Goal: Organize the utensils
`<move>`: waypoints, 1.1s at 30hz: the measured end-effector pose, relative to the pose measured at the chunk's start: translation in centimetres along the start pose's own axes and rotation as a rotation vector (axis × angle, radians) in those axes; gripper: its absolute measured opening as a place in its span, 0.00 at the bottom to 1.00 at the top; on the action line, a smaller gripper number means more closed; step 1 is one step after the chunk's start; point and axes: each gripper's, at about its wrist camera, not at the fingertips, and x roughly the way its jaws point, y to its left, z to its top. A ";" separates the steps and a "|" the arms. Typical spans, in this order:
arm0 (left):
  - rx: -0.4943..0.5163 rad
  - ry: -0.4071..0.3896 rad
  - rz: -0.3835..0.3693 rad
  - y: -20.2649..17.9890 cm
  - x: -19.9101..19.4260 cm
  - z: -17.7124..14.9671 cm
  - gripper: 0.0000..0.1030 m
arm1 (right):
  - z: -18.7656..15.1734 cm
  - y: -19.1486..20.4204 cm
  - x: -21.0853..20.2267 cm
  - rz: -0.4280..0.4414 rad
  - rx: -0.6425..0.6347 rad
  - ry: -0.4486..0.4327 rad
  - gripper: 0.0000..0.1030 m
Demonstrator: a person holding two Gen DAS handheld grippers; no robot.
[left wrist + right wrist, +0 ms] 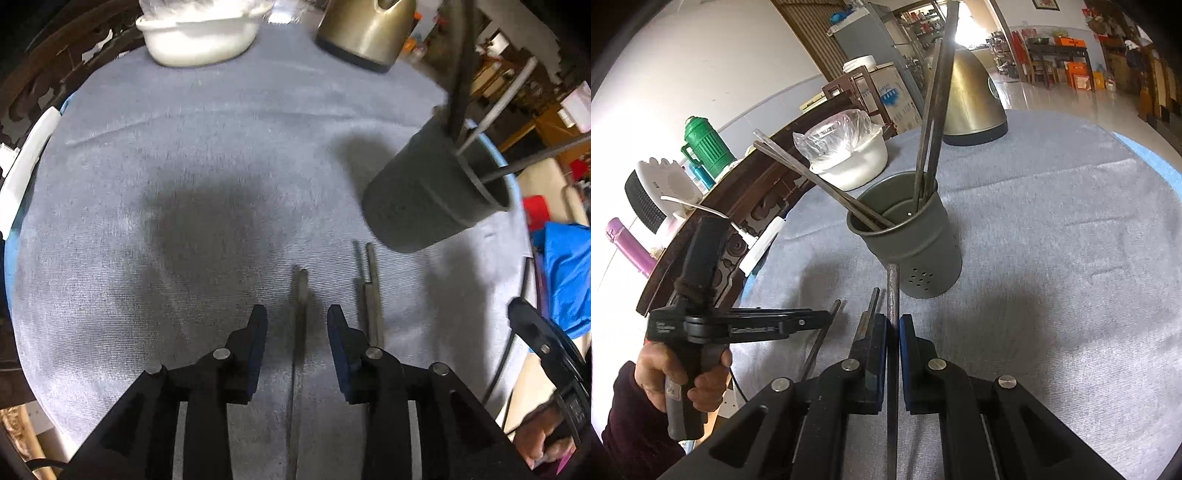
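A round table under a grey cloth is filling both views, carrying a gold kettle and a white bowl at the upper edge of the left view. A grey cup is standing at the centre of the right view, holding several chopsticks. The left tool is standing spread, a loose chopstick lying on the cloth between its pads without touching them. The right tool is pinching one chopstick just below the cup.
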 end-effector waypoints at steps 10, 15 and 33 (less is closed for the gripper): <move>0.010 0.018 -0.002 -0.3 1.8 0.9 0.06 | -0.5 -0.3 0.4 0.008 0.014 0.015 0.07; 0.021 -0.077 0.000 -0.7 0.2 -0.1 0.06 | -0.4 -0.2 -0.1 0.009 0.007 -0.011 0.07; 0.113 -0.599 -0.081 -4.5 -17.8 -2.9 0.05 | 2.3 3.0 -8.1 0.024 -0.113 -0.373 0.07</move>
